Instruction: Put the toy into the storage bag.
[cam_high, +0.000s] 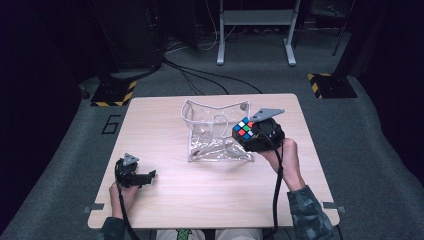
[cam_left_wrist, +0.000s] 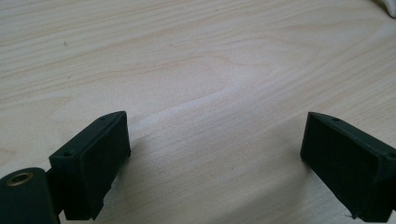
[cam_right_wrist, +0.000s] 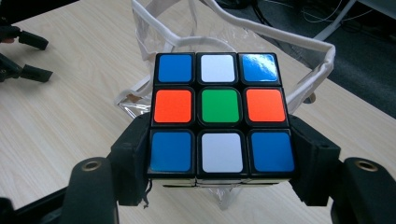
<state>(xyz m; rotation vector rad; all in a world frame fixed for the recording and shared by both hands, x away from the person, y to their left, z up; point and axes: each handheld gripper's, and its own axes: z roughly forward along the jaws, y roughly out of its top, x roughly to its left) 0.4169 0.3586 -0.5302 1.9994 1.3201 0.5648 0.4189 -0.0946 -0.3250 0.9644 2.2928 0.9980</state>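
High view: right tongs (cam_high: 248, 135) clamp cube (cam_high: 243, 128).

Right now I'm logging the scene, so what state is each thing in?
Cube: scrambled, clamped in the right gripper, held above the bag.
Bag: clear plastic, mouth open, upright on the table, looks empty.
Right gripper: shut on the cube.
Left gripper: open, holding nothing, low over the table.
Table: bare light wood apart from the bag.

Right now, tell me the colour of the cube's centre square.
Green, on the cube face held in the right tool; clearest in the right gripper view.
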